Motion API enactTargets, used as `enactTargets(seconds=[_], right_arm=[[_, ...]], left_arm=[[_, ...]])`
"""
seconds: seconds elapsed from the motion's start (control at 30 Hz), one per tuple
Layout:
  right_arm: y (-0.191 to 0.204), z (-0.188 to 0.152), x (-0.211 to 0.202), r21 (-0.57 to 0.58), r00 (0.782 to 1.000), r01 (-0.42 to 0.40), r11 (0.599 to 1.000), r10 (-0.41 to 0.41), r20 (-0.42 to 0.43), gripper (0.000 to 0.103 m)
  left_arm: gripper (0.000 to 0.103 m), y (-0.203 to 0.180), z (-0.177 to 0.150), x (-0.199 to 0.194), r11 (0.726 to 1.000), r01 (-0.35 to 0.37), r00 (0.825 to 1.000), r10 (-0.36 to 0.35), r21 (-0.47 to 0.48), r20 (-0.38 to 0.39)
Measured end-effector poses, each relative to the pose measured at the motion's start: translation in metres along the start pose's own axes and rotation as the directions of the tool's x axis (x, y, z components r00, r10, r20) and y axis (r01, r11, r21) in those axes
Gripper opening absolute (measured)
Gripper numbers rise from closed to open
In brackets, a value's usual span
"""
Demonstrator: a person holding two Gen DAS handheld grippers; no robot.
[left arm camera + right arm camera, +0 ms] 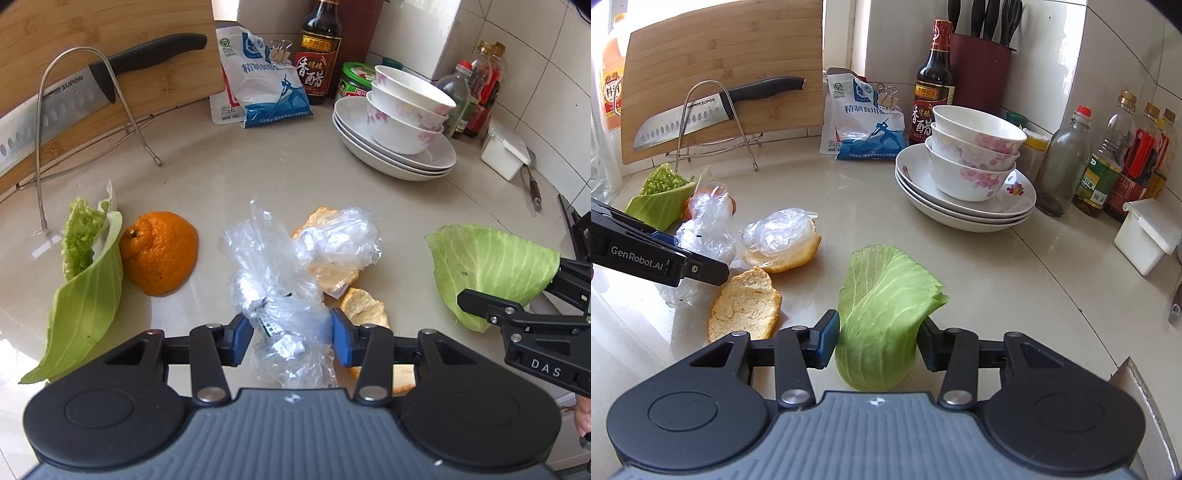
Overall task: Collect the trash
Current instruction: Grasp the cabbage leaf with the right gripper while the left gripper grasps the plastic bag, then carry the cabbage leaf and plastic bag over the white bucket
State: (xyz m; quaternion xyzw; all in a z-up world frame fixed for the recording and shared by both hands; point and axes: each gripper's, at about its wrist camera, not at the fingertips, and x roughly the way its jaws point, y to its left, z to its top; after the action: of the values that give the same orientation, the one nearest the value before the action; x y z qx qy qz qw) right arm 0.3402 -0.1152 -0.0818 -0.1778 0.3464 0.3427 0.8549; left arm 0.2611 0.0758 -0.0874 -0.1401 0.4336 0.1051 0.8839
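A crumpled clear plastic bag [273,273] lies on the pale counter [221,177], and my left gripper [291,334] is shut on its near end, blue pads against both sides. Behind it a second wad of plastic [340,240] rests on orange peel, with another peel piece [365,310] by the right pad. A domed orange peel [159,253] and a cabbage leaf [85,295] lie to the left. My right gripper [877,339] is shut on a folded cabbage leaf [882,302], with peel pieces [746,302] to its left.
Stacked flowered bowls on plates [964,206] stand at the back right. Behind are a vinegar bottle [932,85], a salt bag [864,122], oil bottles [1104,166] and a white box [1145,240]. A cutting board with a knife [701,114] leans in a wire rack at the back left.
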Motion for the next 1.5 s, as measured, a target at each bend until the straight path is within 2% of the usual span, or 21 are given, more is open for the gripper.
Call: enactTargets(seconds=[0.37,0.73,0.97,1.1,1.3,1.5], right_arm=[[0.005,-0.009,-0.023,0.002,1.0,-0.02,1.0,0.02,-0.01,0.05],[0.014,-0.038,-0.072,0.033,1.0,-0.012,0.999,0.012,-0.004,0.05],[0.012,-0.069,-0.109,0.079,1.0,0.022,0.997,-0.022,-0.006,0.05],[0.008,-0.089,-0.128,0.119,0.998,0.055,0.991,-0.053,-0.02,0.05],[-0.007,-0.125,-0.157,0.193,0.992,0.122,0.974,-0.114,-0.051,0.05],[-0.03,-0.165,-0.172,0.255,0.981,0.186,0.949,-0.163,-0.107,0.05]], left_arm=[[0.044,-0.012,-0.01,-0.034,0.991,0.062,0.998,-0.057,0.121,-0.04],[0.044,-0.052,-0.035,-0.058,0.956,0.15,0.987,-0.132,0.251,-0.086],[0.044,-0.089,-0.054,-0.065,0.922,0.216,0.975,-0.186,0.321,-0.119],[0.044,-0.116,-0.064,-0.065,0.893,0.265,0.963,-0.227,0.363,-0.146],[0.044,-0.159,-0.079,-0.062,0.843,0.329,0.944,-0.274,0.426,-0.186],[0.044,-0.193,-0.092,-0.053,0.809,0.37,0.928,-0.297,0.456,-0.226]])
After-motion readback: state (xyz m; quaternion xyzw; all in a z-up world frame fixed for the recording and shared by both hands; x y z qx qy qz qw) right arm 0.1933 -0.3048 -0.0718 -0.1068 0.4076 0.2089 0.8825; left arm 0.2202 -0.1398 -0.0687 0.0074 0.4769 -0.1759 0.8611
